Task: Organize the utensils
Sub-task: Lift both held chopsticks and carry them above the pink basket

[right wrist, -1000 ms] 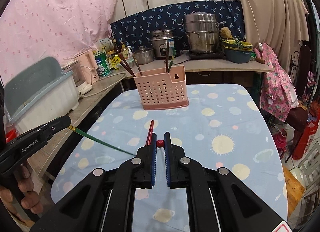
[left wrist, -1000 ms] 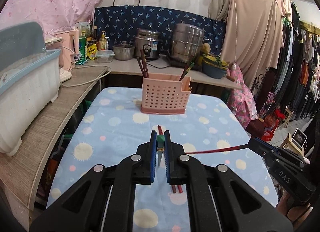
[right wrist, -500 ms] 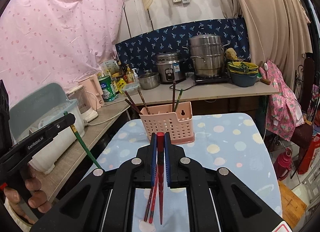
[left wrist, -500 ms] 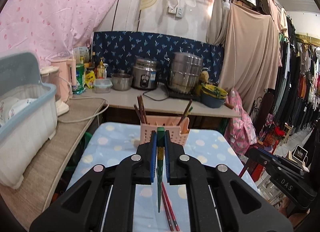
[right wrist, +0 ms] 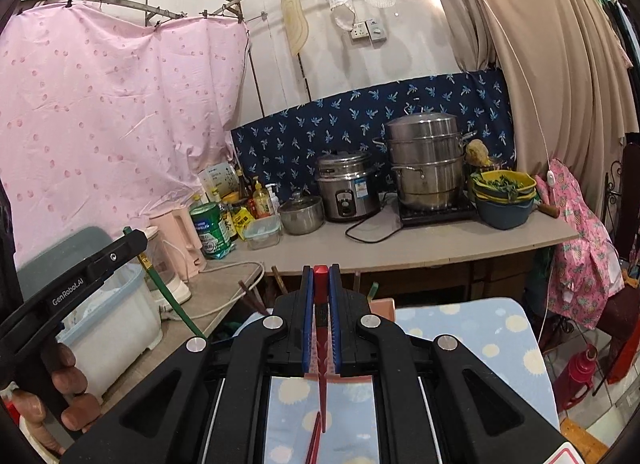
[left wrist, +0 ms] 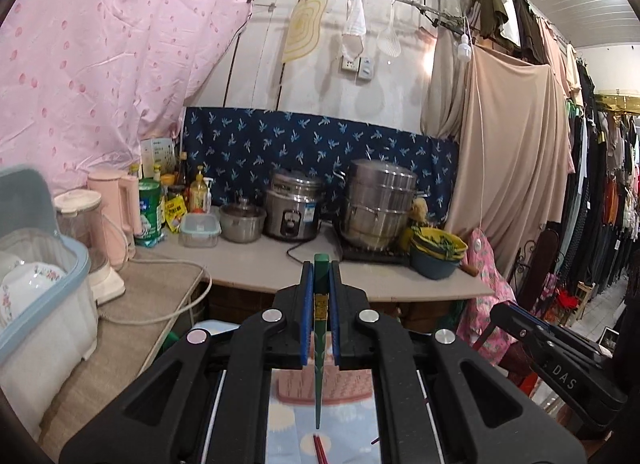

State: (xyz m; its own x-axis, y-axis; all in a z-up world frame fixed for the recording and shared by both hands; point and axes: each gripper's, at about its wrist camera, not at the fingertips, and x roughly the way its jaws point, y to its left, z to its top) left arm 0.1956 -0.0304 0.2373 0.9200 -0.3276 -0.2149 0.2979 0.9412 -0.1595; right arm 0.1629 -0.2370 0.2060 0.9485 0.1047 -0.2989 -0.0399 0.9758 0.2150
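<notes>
Both hand-held grippers higher, one chopstick (left wrist: 320,328) each

Pink utensil basket (left wrist: 323,387) mostly hidden behind left gripper (left wrist: 320,276); loose red chopsticks (right wrist: 314,440) near, cut by bottom edge.

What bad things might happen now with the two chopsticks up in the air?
1. The left gripper pinches the green chopstick only near its top, so the long hanging end might swing or slip out.
2. The right gripper holds the red chopstick the same way; its tip may miss the pink holder, mostly hidden behind the gripper.
3. More red chopsticks lie below and could get knocked.
</notes>
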